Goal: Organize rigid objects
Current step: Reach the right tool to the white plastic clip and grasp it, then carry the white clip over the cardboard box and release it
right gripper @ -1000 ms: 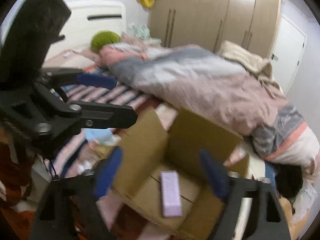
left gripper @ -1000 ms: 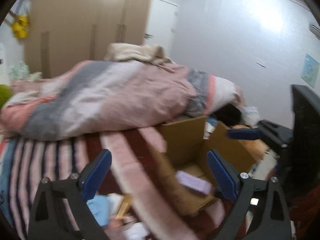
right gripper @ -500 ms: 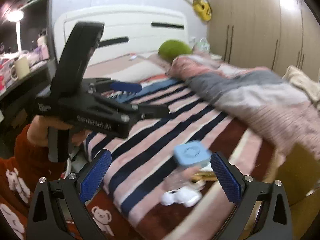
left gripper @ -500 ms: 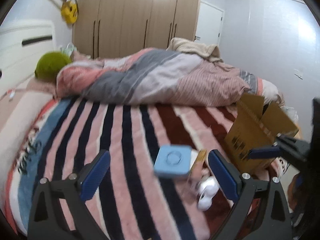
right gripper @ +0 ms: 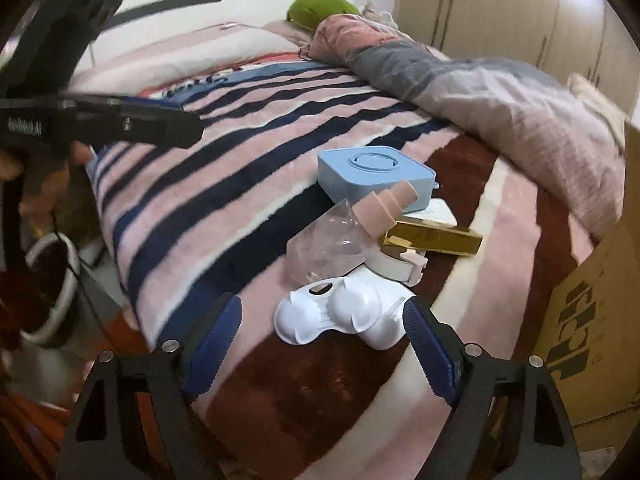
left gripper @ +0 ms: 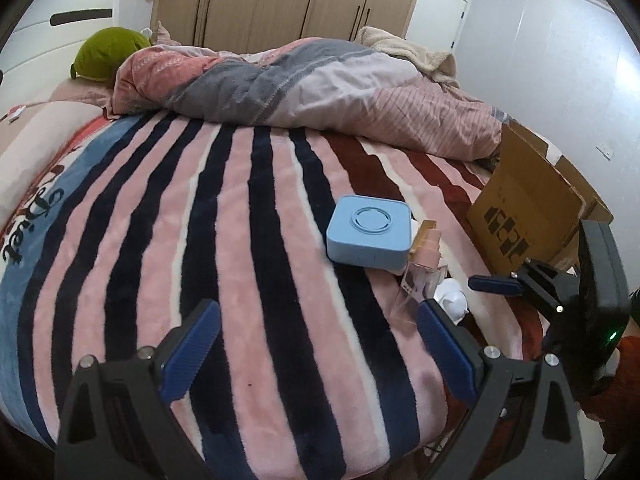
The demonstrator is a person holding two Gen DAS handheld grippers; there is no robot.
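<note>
Pick-next step: both tongs gape empty, right tongs (right gripper: pixel 320 332) nosing at white case (right gripper: pixel 340 316), so nxt = straddle, pinch, carry to cardboard box (right gripper: pixel 592 300) at 3 o'clock.

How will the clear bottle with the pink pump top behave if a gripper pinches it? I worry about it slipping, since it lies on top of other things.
The clear bottle looks smooth and glossy, so it may slip between the pads. It lies tilted, resting on the gold box and white items, so a push would probably shift or roll it. It appears empty, so likely light.
</note>
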